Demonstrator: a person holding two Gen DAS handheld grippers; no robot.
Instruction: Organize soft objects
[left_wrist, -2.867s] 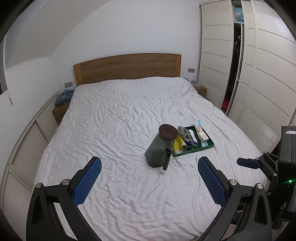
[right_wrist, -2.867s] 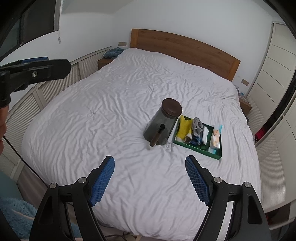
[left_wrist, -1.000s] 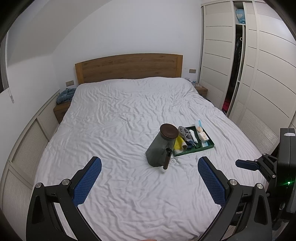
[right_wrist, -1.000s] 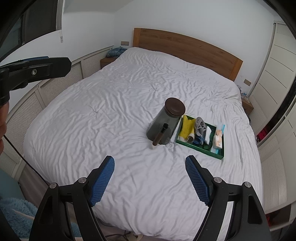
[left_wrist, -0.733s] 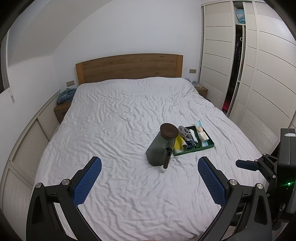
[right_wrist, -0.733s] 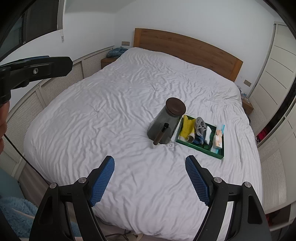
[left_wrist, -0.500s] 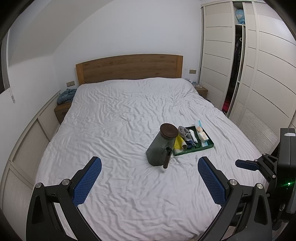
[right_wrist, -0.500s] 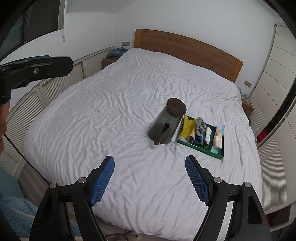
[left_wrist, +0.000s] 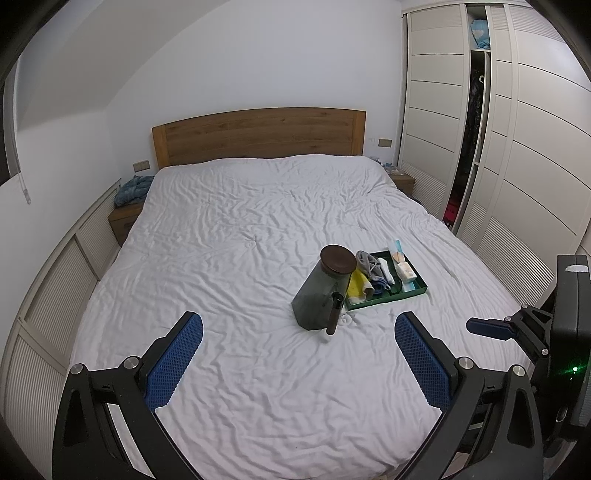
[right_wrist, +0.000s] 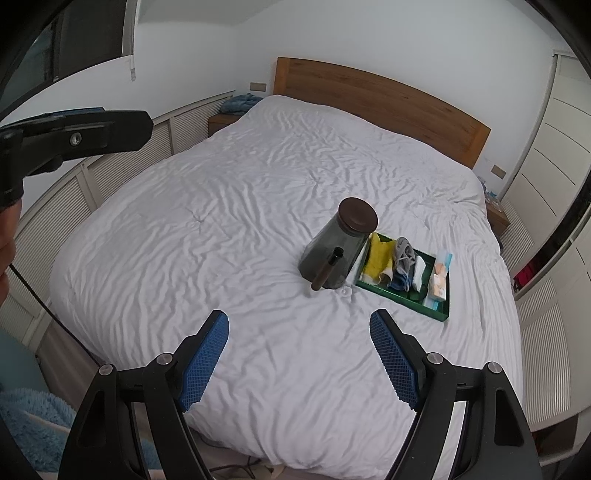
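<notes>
On a bed with a white duvet stands a green tray. It holds a yellow cloth, a grey cloth, blue and white folded pieces and a tissue packet. A dark glass jug with a brown lid leans next to the tray's left side. My left gripper hovers open over the bed's foot, short of the jug. My right gripper is open too and holds nothing. Both are well away from the tray.
A wooden headboard closes the far end. White wardrobe doors run along the right, and louvred panels along the left. A blue cloth lies on the left nightstand. Something blue and fluffy shows at floor level.
Almost nothing. The right wrist view has drifted slightly, so the jug and tray sit a little further right in it. Both grippers stay open and empty.
</notes>
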